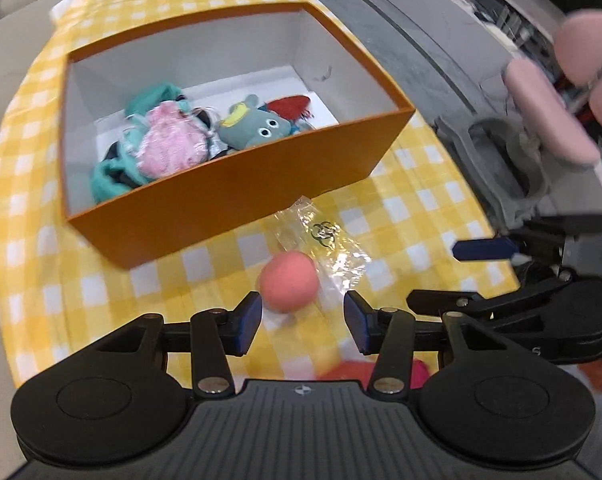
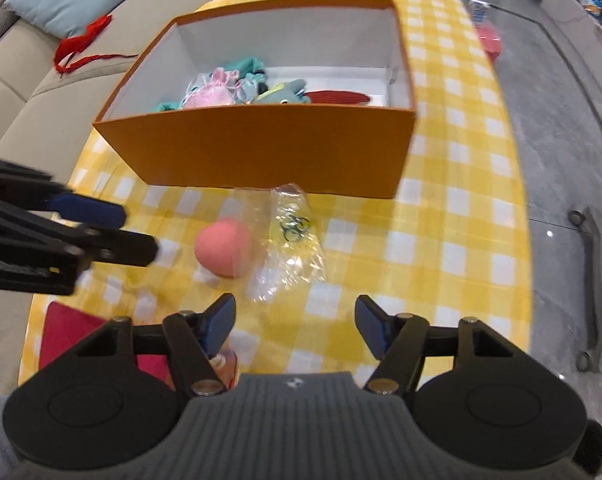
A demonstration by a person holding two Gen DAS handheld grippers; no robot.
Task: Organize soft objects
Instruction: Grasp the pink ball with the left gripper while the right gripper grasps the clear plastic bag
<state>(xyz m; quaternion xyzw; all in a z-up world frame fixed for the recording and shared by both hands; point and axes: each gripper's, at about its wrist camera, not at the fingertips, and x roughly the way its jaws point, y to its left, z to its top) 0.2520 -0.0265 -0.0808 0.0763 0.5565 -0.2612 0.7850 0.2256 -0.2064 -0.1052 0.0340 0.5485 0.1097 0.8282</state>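
An orange box stands on the yellow checked tablecloth and holds several soft toys: a pink pouch, a grey plush, teal cloth and a red piece. A pink soft ball lies on the cloth in front of the box. My left gripper is open and empty, just short of the ball. My right gripper is open and empty, nearer than the ball and to its right. Each gripper shows in the other's view, the right and the left.
A clear plastic bag with small rings lies beside the ball. A red item lies on the cloth's near left. A beige sofa with a blue cushion and red cord sits left. Grey floor lies right.
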